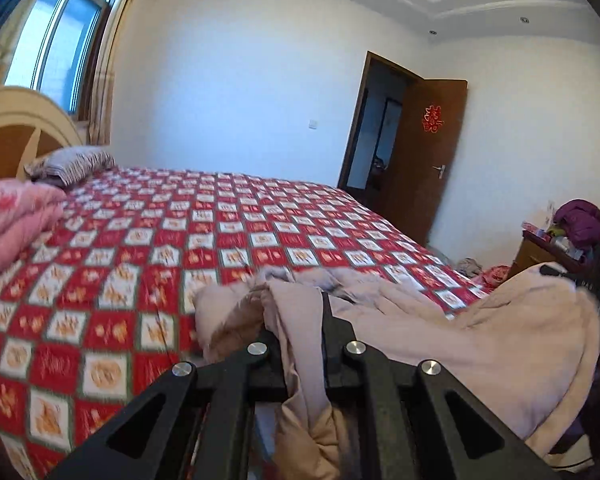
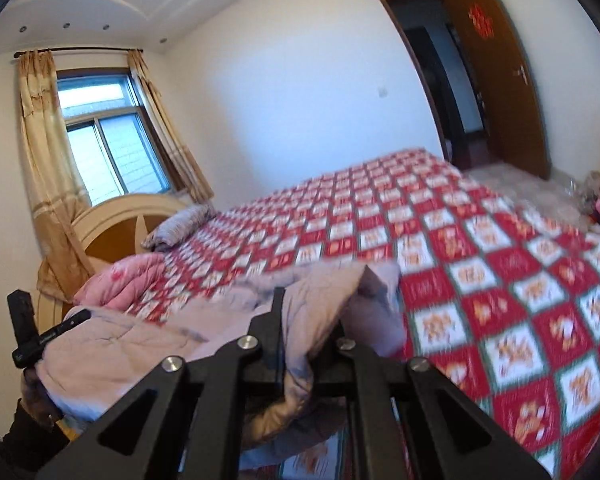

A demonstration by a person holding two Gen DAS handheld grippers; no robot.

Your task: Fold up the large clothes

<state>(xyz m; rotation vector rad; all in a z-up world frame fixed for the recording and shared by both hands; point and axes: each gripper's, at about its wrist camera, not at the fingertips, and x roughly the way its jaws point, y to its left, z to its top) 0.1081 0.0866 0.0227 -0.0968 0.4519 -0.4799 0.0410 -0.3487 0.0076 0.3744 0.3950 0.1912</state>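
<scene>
Fabric of a pale pink padded coat (image 1: 480, 344) fills the space between both sets of fingers. Left gripper (image 1: 296, 320) is clamped on a bunched fold of the coat — cloth runs up between its two black fingers and hangs below them. Right gripper (image 2: 308, 320) is likewise closed on a gathered edge of the same coat (image 2: 148, 344), with a flap of it standing up just ahead of the fingertips.

Coat position: held above the near edge of the bed (image 1: 148, 240), spread sideways between the two grippers; in the left wrist view the bulk lies to the right of the gripper, in the right wrist view to its left. Whether the lower part touches the bed cannot be told.

Ahead of both grippers — red-and-white checked bedspread (image 2: 500, 280), somewhat motion-blurred. Far ahead and left of the left gripper: pink quilt (image 1: 12, 220) and a striped pillow (image 1: 72, 162) by the headboard. Brown door (image 1: 424, 160) stands open ahead and right.
</scene>
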